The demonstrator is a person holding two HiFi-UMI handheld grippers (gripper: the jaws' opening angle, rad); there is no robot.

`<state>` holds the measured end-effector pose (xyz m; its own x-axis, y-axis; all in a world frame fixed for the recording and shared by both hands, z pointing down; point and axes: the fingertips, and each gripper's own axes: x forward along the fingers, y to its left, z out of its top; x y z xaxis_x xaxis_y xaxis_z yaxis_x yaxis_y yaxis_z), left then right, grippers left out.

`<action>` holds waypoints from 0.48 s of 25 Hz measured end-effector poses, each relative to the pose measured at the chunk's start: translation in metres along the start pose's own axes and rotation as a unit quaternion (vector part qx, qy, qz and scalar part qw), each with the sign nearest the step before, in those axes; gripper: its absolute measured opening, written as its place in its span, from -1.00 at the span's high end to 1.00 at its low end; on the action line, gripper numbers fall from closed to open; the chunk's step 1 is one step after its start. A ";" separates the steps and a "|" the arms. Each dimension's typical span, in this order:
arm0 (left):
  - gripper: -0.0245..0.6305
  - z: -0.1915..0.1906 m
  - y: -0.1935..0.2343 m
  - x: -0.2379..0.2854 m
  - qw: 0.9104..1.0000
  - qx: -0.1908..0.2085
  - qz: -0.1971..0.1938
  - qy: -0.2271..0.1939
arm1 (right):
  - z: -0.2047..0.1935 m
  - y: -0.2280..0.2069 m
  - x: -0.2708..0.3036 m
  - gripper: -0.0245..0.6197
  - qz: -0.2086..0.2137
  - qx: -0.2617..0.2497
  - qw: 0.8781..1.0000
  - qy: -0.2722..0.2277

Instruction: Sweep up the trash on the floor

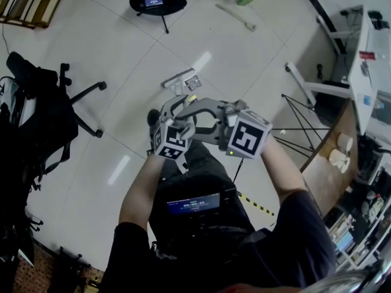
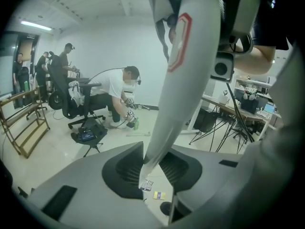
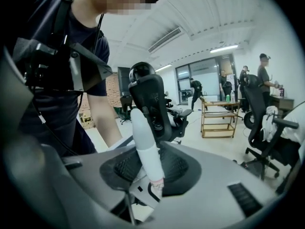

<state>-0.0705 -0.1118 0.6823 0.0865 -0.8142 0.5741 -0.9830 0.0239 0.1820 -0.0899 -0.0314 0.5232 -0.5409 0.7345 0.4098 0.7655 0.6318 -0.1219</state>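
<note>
Someone stands on the tiled floor [image 1: 122, 54] with both grippers close together in front of the body. The left gripper [image 2: 153, 165] is closed on a white handle [image 2: 186, 70]. This handle passes between its jaws and goes down, becoming thin, until it reaches the floor. The right gripper [image 3: 151, 171] also grips a white handle between its jaws, near a rounded top end. It seems to be the same handle, held higher up, but I cannot be sure of this.

The trash lies on the floor just in front of the grippers. A small card [image 2: 147, 185] is right at the lower end of the handle, and a yellow card [image 2: 158, 194] lies just beside it.

Farther back in the room another person [image 2: 119, 87] crouches on the floor near a green bottle [image 2: 136, 124]. A black chair [image 1: 79, 96] stands to the left of the grippers, well apart from the trash.
</note>
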 end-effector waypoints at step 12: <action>0.67 0.143 0.026 -0.025 0.979 0.154 -0.122 -0.054 | 0.115 -0.079 -0.056 0.58 -0.233 -0.042 0.970 -0.046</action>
<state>-0.1213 -0.1738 0.5581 0.3235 -0.8309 0.4527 -0.9390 -0.3410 0.0452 -0.1599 -0.0938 0.4063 -0.8611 0.3959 0.3191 0.4544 0.8807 0.1336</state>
